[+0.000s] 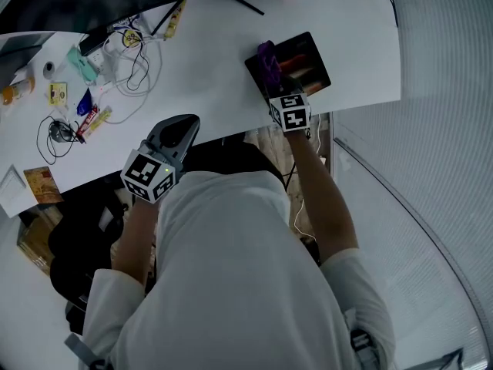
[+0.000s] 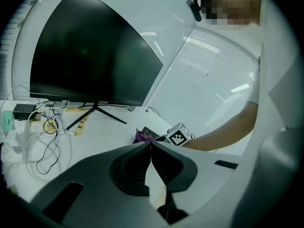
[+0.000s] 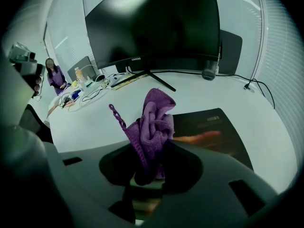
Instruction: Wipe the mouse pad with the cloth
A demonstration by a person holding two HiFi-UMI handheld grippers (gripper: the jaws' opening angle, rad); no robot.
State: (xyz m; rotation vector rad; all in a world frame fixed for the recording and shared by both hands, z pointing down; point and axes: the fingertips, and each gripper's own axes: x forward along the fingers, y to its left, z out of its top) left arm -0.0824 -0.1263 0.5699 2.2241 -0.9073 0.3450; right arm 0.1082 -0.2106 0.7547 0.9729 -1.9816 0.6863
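A dark mouse pad point(image 1: 304, 57) point(image 3: 213, 129) with an orange picture lies near the right end of the white desk point(image 1: 208, 75). My right gripper point(image 1: 271, 83) point(image 3: 153, 148) is shut on a bunched purple cloth point(image 1: 268, 62) point(image 3: 154, 122), held at the pad's left front edge. The cloth sticks up between the jaws. My left gripper point(image 1: 181, 129) point(image 2: 150, 144) hovers at the desk's front edge, left of the pad, shut with nothing in it. The left gripper view also shows the cloth point(image 2: 141, 137) beside the right gripper's marker cube point(image 2: 178, 135).
A large black monitor point(image 2: 90, 51) point(image 3: 152, 27) stands on a thin stand at the back of the desk. Cables, chargers and small packets point(image 1: 100, 60) clutter the left part. A dark cup point(image 3: 209, 74) stands behind the pad. A person point(image 3: 54, 75) sits far off.
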